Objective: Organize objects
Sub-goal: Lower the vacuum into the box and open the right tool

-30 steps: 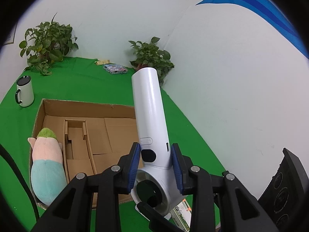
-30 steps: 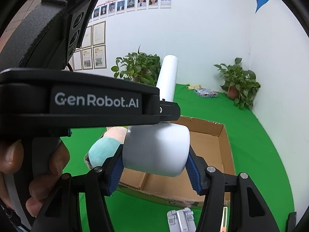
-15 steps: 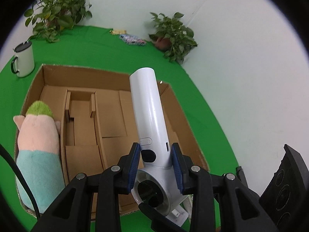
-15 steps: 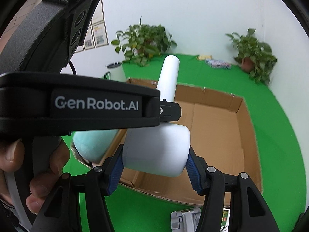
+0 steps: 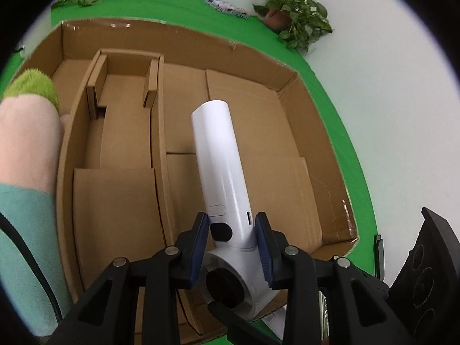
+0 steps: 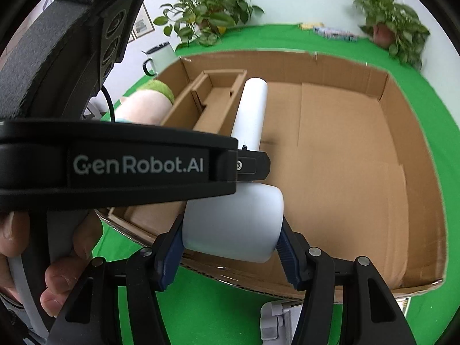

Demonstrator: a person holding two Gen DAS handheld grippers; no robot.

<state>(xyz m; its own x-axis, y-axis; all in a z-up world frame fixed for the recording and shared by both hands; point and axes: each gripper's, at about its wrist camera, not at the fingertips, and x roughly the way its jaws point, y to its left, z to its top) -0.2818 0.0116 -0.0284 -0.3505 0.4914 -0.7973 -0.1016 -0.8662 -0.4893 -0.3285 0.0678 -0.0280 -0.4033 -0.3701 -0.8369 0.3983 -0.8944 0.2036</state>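
A white hair dryer (image 5: 220, 166) is held by both grippers over an open cardboard box (image 5: 258, 66). My left gripper (image 5: 231, 235) is shut on its handle near the black button. My right gripper (image 6: 231, 231) is shut on its round white head (image 6: 233, 224); the handle (image 6: 250, 109) points out over the box floor. The box (image 6: 402, 149) has a cardboard divider insert (image 5: 123, 109) on its left side. A pink, teal and green plush toy (image 5: 26, 143) lies along the box's left wall.
The box sits on a green cloth (image 6: 207, 310). Potted plants (image 6: 207, 20) (image 5: 293, 20) stand at the back by the white wall. A white mug (image 6: 159, 57) stands left of the box. A grey plastic part (image 6: 276, 325) lies in front of the box.
Both grippers have carried the hair dryer forward and tilted it down over the box. The box now fills both views and the dryer's handle hangs over its floor.
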